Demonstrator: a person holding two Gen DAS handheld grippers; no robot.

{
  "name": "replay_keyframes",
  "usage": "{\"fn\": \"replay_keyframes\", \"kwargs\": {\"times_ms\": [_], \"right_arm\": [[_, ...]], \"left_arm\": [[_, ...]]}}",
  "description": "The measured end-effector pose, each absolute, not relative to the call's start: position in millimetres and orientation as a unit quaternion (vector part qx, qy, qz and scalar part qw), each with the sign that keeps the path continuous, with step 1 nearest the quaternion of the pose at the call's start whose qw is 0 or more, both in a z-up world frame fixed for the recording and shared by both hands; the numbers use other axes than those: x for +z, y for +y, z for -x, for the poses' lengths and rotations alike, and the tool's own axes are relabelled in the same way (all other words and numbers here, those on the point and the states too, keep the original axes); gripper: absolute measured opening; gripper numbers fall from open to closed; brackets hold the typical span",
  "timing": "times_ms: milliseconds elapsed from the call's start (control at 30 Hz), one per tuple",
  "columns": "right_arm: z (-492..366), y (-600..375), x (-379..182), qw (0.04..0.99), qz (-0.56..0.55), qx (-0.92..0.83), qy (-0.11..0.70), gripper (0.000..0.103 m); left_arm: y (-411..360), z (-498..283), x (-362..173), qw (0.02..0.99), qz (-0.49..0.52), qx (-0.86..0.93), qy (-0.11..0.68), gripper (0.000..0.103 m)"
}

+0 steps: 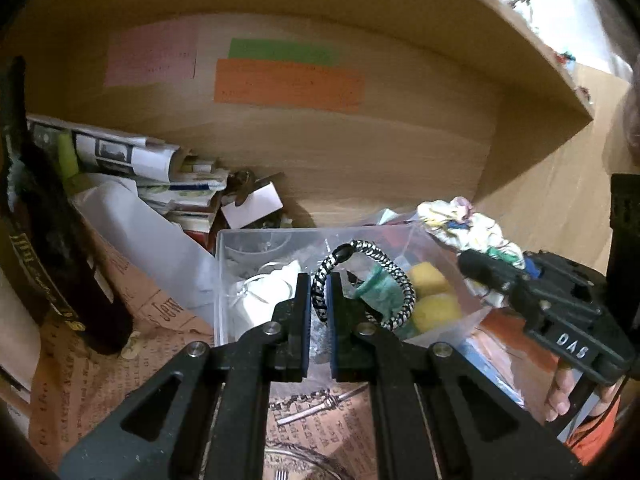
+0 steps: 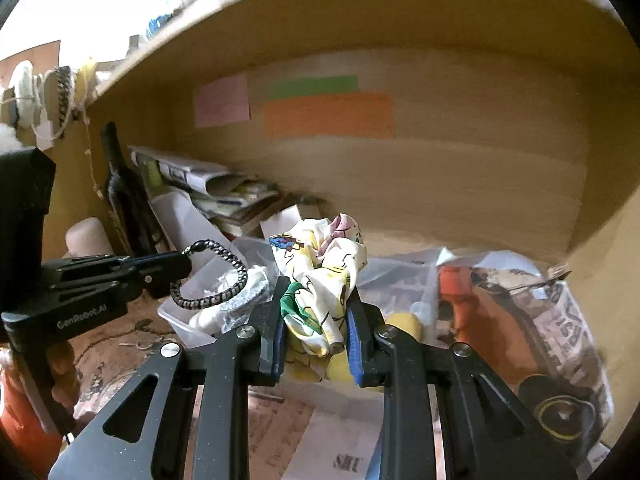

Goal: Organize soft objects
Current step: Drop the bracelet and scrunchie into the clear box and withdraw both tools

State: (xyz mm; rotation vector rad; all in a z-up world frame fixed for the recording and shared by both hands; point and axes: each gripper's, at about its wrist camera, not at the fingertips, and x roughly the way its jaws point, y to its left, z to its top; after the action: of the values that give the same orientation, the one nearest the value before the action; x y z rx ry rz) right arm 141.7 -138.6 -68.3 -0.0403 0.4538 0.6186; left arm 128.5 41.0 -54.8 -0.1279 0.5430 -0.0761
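My left gripper [image 1: 319,294] is shut on a black-and-white braided band [image 1: 394,276], a loop held above a clear plastic box [image 1: 224,280]. The band also shows in the right wrist view [image 2: 228,284], hanging from the left gripper [image 2: 176,266]. My right gripper [image 2: 316,316] is shut on a crumpled white printed cloth [image 2: 324,268] with yellow, green and pink marks. In the left wrist view the cloth [image 1: 468,228] sits at the right gripper [image 1: 476,268], just right of the box. Yellow sponges [image 1: 434,296] and a green piece [image 1: 378,292] lie in the box.
A dark bottle [image 1: 52,248] stands at the left. Rolled papers and booklets [image 1: 132,160] pile against the wooden back wall [image 1: 360,152], which bears pink, green and orange notes. A printed bag [image 2: 560,320] with orange contents lies at the right. Newsprint paper [image 1: 100,360] covers the shelf floor.
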Motion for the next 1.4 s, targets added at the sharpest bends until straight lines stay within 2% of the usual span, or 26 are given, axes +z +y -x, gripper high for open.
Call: {"fn": "replay_keyframes", "kwargs": {"times_ms": [533,600,667,767,1200,1300,1400], "right_arm": [[-175,-110,-112,0.897,0.042,0.313,0.310,0.025],[-175,-111,-112,0.897,0.045,0.311,0.312,0.030],[-174,-111,-111,0.896,0.045,0.313,0.311,0.044],[-171,-112,-109,0.897,0.047,0.318,0.304,0.051],[-141,-140,-61,0.918,0.013,0.322,0.233,0.055],[-127,-149,-44,0.926,0.008,0.318,0.203,0.056],[-112,-158,-30,0.934,0.003,0.312,0.171,0.065]], "left_arm": [[36,-165,-98,0.946,0.048,-0.030,0.319,0.007],[36,-166,-99,0.945,0.048,-0.030,0.321,0.012],[35,-165,-99,0.944,0.051,-0.034,0.323,0.018],[35,-159,-96,0.945,0.056,-0.040,0.320,0.026],[38,-109,-46,0.965,0.069,-0.048,0.249,0.029],[36,-93,-29,0.972,0.066,-0.047,0.219,0.038],[35,-79,-15,0.979,0.060,-0.045,0.191,0.049]]}}
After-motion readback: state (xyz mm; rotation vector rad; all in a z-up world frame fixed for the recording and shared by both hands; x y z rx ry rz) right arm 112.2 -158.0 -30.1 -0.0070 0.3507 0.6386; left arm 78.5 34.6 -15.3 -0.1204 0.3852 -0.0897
